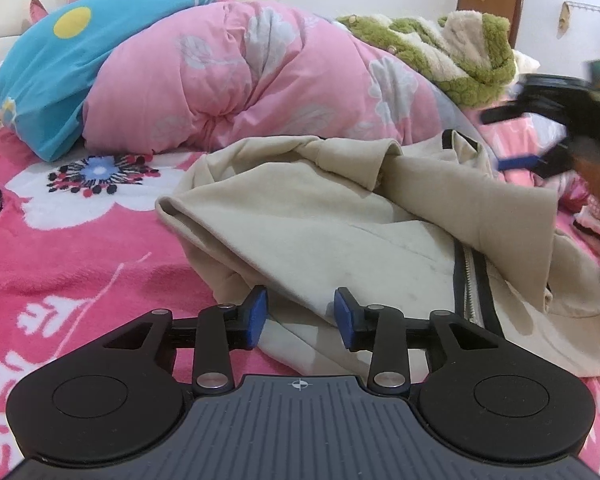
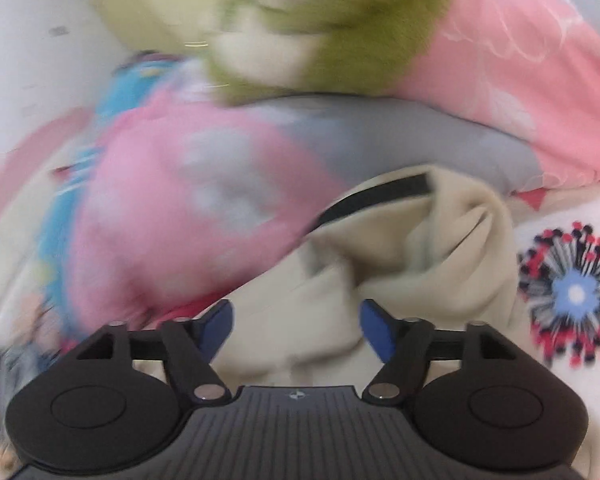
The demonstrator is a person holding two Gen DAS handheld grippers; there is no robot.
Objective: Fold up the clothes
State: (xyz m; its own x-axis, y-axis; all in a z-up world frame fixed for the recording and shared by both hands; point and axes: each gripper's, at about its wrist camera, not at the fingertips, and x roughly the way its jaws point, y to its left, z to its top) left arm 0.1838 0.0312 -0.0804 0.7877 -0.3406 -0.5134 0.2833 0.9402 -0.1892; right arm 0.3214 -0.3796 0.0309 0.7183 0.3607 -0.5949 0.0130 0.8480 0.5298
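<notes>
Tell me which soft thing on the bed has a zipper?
The beige jacket, lying crumpled right in front of the left gripper. A zipper with dark edging runs down it. The pink quilt and the green fluffy blanket behind it show none.

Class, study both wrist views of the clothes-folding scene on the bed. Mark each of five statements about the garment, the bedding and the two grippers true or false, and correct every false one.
1. The beige jacket lies crumpled on a pink floral blanket. True.
2. The jacket has a zip with dark trim. True.
3. The right gripper is clamped on the jacket. False: its jaws stand wide apart over the fabric, gripping nothing.
4. A green and cream fleece lies on top of the pink quilt. True.
5. The left gripper hovers over the blue pillow. False: it is at the jacket's near edge, with a fold of fabric between its blue pads; a grip cannot be confirmed.
</notes>
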